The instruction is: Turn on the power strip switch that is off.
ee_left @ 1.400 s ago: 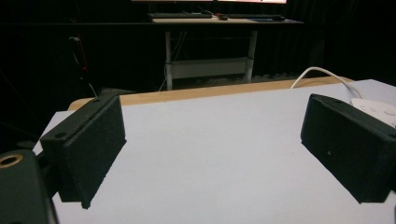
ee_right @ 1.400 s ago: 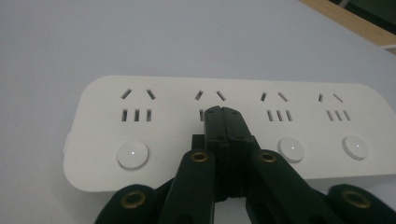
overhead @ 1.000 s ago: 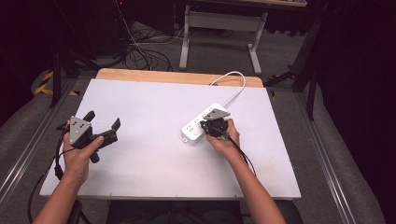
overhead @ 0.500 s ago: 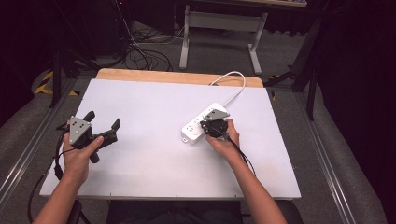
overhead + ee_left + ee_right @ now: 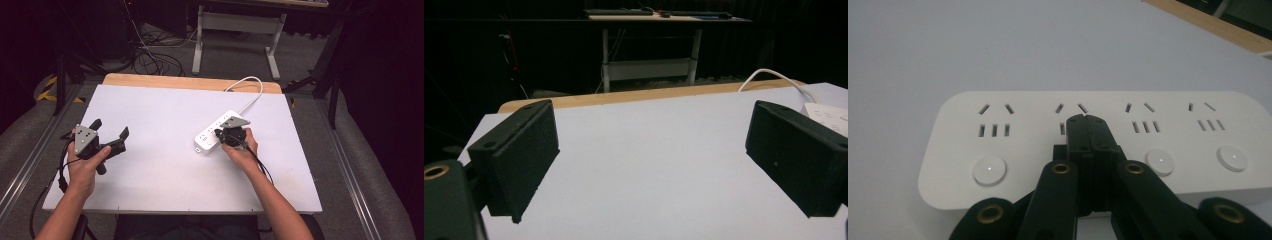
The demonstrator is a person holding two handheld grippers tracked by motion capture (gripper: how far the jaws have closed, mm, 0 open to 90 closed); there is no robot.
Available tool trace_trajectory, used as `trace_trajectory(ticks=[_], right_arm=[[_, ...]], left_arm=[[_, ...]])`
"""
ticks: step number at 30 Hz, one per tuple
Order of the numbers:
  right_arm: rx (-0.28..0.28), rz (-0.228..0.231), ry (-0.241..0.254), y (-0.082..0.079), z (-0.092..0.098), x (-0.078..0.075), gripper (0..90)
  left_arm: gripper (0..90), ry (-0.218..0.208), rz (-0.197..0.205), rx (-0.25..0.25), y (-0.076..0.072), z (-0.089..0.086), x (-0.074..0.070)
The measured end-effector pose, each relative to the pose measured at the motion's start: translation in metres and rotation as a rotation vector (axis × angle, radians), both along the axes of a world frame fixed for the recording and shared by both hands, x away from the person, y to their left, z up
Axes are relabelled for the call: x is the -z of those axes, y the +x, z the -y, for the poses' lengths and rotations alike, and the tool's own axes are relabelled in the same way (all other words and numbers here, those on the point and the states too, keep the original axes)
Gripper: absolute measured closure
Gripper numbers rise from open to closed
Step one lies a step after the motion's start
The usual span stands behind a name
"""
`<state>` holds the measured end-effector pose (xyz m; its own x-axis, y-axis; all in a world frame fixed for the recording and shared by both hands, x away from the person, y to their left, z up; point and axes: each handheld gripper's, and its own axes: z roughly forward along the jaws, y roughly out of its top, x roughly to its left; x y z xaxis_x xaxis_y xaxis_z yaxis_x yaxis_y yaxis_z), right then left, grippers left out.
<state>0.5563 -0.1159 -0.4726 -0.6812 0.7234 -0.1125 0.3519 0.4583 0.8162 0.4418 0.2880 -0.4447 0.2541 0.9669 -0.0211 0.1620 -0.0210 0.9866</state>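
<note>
Jaws pressed together, the right gripper (image 5: 1087,122) rests its tip on the white plastic four-socket power strip (image 5: 1013,150); pushing off-centre could skid it. The left gripper (image 5: 109,134) gapes wide, empty.

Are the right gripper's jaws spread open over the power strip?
No: in the right gripper view the right gripper has its jaws pressed together, tips over the second outlet group of the white power strip.
</note>
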Motion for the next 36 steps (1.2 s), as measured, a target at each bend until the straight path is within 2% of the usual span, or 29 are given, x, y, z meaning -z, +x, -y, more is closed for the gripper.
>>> trace_trajectory(ticks=[2, 5, 10, 13, 17, 27, 33, 36], right_arm=[[0.006, 0.002, 0.009, 0.000, 0.000, 0.001, 90.0], [0.008, 0.013, -0.006, -0.002, -0.002, 0.001, 90.0], [0.007, 0.012, 0.009, -0.001, -0.002, 0.001, 90.0], [0.004, 0.025, -0.007, -0.002, -0.004, 0.001, 90.0], [-0.004, 0.034, -0.005, -0.001, -0.003, -0.004, 90.0], [-0.025, 0.139, 0.145, -0.015, 0.015, -0.031, 90.0], [-0.042, 0.187, 0.187, -0.025, 0.021, -0.040, 90.0], [-0.052, 0.219, 0.232, -0.033, 0.028, -0.049, 90.0]], left_arm=[[7.4, 0.000, 0.000, 0.000, 0.000, 0.000, 0.000], [7.5, 0.000, 0.002, 0.001, 0.000, 0.000, 0.000], [7.4, -0.001, 0.003, -0.001, 0.000, -0.001, 0.000], [7.4, -0.001, 0.002, 0.005, 0.000, 0.000, 0.000], [7.4, -0.002, 0.010, 0.010, -0.001, 0.001, -0.001], [7.5, -0.007, 0.007, 0.006, 0.000, -0.001, -0.001], [7.4, -0.002, 0.007, 0.010, 0.001, 0.000, 0.000], [7.4, -0.005, 0.009, 0.005, 0.000, -0.001, -0.001]])
